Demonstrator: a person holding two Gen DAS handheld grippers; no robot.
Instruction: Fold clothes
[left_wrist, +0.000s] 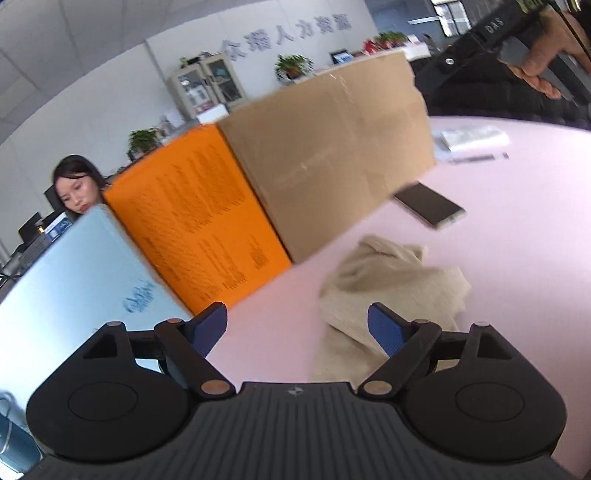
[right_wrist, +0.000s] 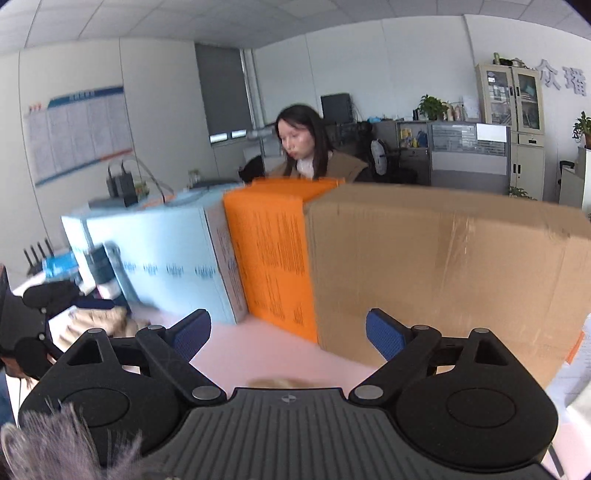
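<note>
Between folds at a pink desk (left_wrist: 498, 236): left gripper (left_wrist: 297, 328) with jaws spread wide and nothing between them, poised above and just left of a crumpled beige garment (left_wrist: 391, 284) lying loose near a dark phone (left_wrist: 428, 208) and in front of a brown carton (left_wrist: 332, 155) and an orange box (left_wrist: 199, 218). Right gripper (right_wrist: 288, 334) likewise spread and empty, aimed at the same boxes, with only a blurred beige sliver, possibly the garment's edge, showing below its jaws. Next move by the look of it: down onto a hem or corner with each gripper, then a firm pinch before any lift.
</note>
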